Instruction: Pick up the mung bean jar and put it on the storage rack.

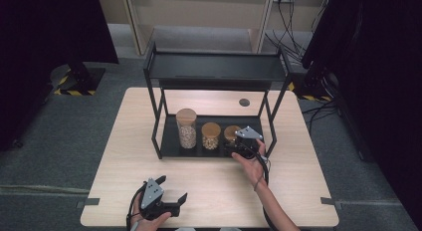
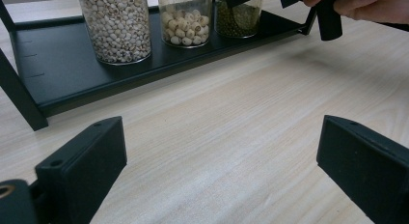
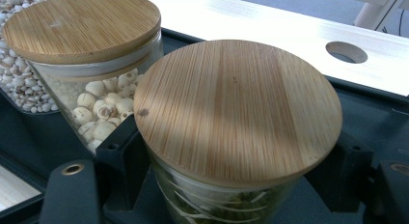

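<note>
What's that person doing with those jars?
A person holds a tool in each hand at a wooden table. The right tool has its jaws on either side of the shortest jar, the one with green beans and a bamboo lid, on the black rack's bottom shelf. Whether it grips yet is unclear. The left tool waits open above the table's near edge.

three jars [image 1: 210, 135] in row on rack's lower shelf [image 1: 169, 141] | rack on table [image 1: 124, 156]

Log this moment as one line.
right tool: jaws around short green-bean jar, grip unconfirmed | left tool: open, idle over table
</note>
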The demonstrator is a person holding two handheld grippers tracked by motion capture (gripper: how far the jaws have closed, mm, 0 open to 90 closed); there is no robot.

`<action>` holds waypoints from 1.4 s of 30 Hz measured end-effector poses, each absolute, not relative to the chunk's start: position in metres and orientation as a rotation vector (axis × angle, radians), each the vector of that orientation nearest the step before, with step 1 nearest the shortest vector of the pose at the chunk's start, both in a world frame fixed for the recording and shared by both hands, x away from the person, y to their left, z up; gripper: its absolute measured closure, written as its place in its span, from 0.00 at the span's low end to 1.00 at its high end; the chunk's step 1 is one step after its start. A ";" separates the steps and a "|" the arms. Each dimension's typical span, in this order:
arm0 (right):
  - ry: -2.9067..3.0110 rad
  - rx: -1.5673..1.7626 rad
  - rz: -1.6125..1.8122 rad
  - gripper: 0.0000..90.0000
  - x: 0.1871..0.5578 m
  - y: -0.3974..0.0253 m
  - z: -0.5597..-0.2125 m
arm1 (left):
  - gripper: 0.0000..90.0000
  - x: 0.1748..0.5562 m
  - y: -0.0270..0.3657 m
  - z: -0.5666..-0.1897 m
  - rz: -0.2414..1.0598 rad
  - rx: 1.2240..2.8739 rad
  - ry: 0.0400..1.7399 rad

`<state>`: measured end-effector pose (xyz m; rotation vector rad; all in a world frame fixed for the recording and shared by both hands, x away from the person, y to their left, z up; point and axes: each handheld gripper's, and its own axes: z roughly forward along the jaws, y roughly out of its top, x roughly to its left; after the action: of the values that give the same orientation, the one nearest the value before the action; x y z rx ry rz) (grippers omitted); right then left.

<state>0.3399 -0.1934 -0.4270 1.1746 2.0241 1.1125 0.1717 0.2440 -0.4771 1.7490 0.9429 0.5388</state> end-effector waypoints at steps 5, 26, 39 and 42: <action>2.024 1.181 1.121 0.28 0.340 -0.195 -0.428 | 0.03 0.172 0.244 -0.477 0.539 1.749 0.942; 1.995 1.221 1.172 0.10 0.327 -0.202 -0.413 | 0.03 0.171 0.244 -0.477 0.539 1.749 0.941; 1.989 1.189 1.280 0.07 0.300 -0.217 -0.409 | 0.03 0.171 0.243 -0.477 0.540 1.750 0.944; 1.996 1.181 1.310 0.07 0.294 -0.220 -0.409 | 0.03 0.171 0.243 -0.477 0.541 1.750 0.944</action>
<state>0.2937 -0.2203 -0.4091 1.1814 1.9964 1.3097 0.1711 0.2432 -0.4770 1.7497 0.9437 0.5411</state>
